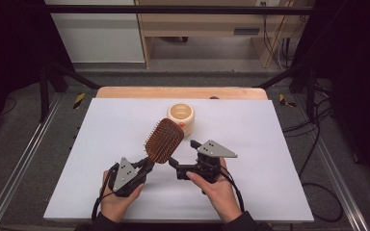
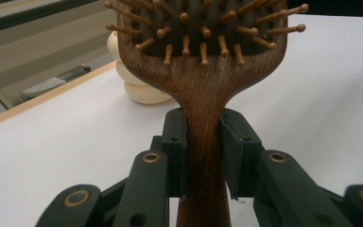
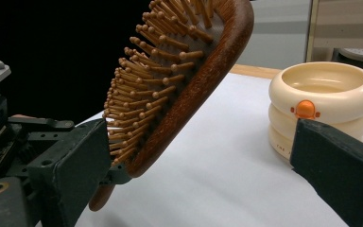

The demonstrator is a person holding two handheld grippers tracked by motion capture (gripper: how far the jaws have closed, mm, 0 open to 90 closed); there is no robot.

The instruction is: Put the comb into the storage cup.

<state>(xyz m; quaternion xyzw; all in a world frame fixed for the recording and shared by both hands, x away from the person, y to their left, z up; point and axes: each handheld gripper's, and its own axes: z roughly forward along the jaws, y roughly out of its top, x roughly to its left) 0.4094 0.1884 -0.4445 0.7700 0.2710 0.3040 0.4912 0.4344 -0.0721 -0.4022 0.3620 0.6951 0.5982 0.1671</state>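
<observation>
While the left claw (image 2: pixel 203 156) grips it, the brown wooden hairbrush (image 1: pixel 164 140) tilts, bristles up.

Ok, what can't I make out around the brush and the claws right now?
- Hairbrush handle end: cut off by the bottom edge in the left gripper view.
- Brush top: cut off by the top edge in the right gripper view.
- Cream cup lettering: too small to read, partly behind the right claw.

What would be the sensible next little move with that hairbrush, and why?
Probably ease the right gripper in and shut it on the hairbrush head. The left gripper already clamps the handle and holds the brush tilted off the table, while the right one stands open beside the paddle, not gripping it.
</observation>
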